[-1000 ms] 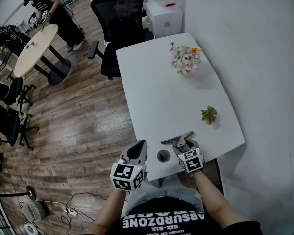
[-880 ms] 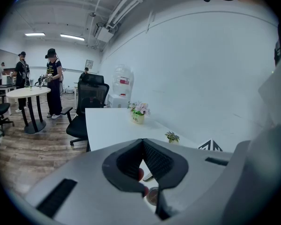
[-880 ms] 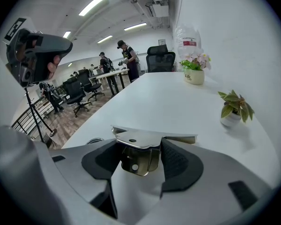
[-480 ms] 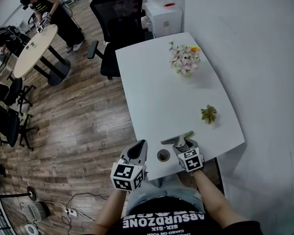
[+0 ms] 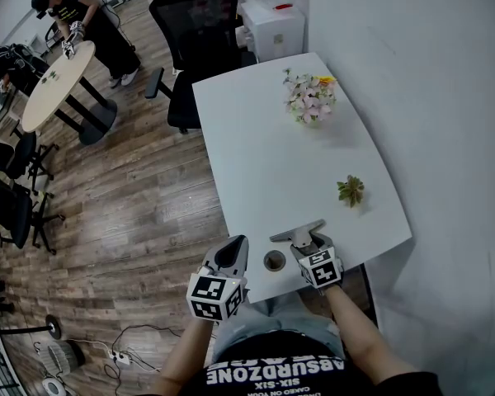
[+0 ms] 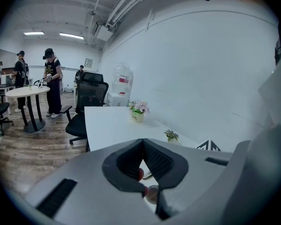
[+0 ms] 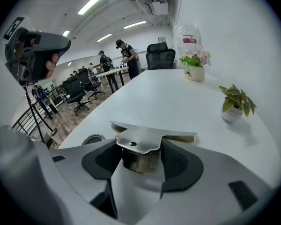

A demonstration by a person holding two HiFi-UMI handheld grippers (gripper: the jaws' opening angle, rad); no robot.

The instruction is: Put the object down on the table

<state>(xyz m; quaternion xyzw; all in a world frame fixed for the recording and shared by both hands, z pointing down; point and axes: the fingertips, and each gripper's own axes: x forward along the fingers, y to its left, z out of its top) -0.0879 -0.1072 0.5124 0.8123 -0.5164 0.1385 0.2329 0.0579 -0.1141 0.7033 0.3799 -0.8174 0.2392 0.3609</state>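
The right hand-held gripper point(image 7: 139, 156) is clamped on the stubby handle of a silvery metal scraper with a wide, flat blade point(image 7: 139, 138), the dark pads pressing it from both sides while the blade sticks out ahead of the jaws. From the head view this tool sits over the near edge of the white rectangular worktop point(image 5: 264, 163), low and roughly level; whether its blade already touches the surface cannot be told. The left hand-held gripper point(image 6: 143, 161) has its jaws pressed together with nothing between them, and it hangs just off the near-left corner of the worktop, apart from the tool. Between the two grippers lies a round metal-rimmed cable hole point(image 5: 274, 261) set in the worktop. Farther out stand a small green potted plant point(image 5: 351, 191) near the right edge and a pot of pale pink flowers point(image 5: 311, 99) towards the far end, with a black office chair point(image 5: 200, 31) beyond. The step in hand appears to be the set-down itself: the next move calls for lowering the scraper until it rests flat, then spreading the right jaws and drawing back without dragging it.
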